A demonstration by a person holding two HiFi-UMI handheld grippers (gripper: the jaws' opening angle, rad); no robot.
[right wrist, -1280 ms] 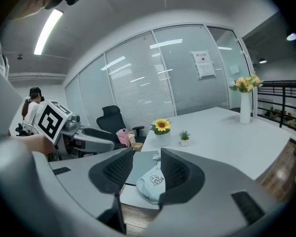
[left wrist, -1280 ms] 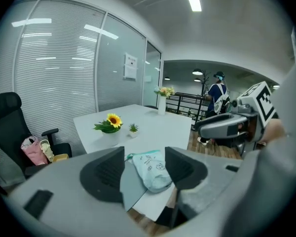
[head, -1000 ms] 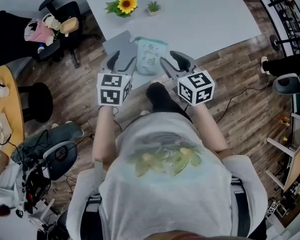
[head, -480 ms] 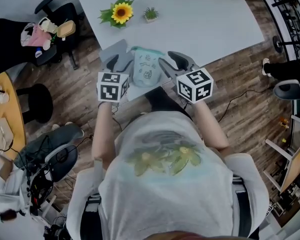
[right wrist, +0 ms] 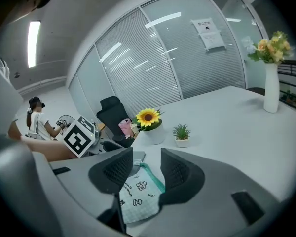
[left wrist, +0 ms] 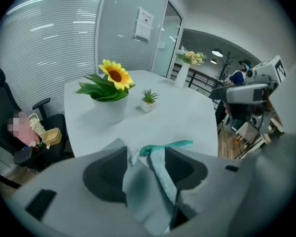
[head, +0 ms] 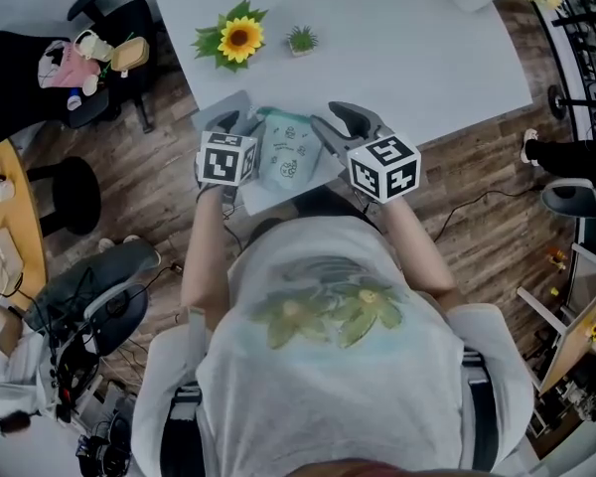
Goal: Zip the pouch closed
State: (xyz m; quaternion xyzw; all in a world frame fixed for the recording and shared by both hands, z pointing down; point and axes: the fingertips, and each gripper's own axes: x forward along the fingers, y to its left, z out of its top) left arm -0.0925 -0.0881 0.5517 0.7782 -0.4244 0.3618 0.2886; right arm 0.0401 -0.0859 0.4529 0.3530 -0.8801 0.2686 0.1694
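Observation:
A pale mint pouch [head: 283, 152] with small printed pictures and a teal zip edge lies on a grey flat pad [head: 230, 102] at the near edge of the white table [head: 397, 38]. My left gripper [head: 236, 123] is at its left end. In the left gripper view the pouch's fabric [left wrist: 145, 184] and teal zip strip sit in the gap of the left gripper [left wrist: 145, 154], whose jaws stand apart. My right gripper [head: 334, 127] is at the pouch's right side. Seen along the right gripper [right wrist: 146, 157], the pouch [right wrist: 138, 194] lies between its open jaws.
A potted sunflower [head: 238, 36] and a tiny green plant [head: 301, 40] stand farther back on the table. A white vase with flowers [right wrist: 271, 85] is at the far right. Office chairs [head: 84, 53] stand left of the table, and a person [right wrist: 37, 120] sits beyond.
Both grippers have moved forward and inward, closing in on the pouch's two sides. The left gripper's jaws now straddle the pouch's left end.

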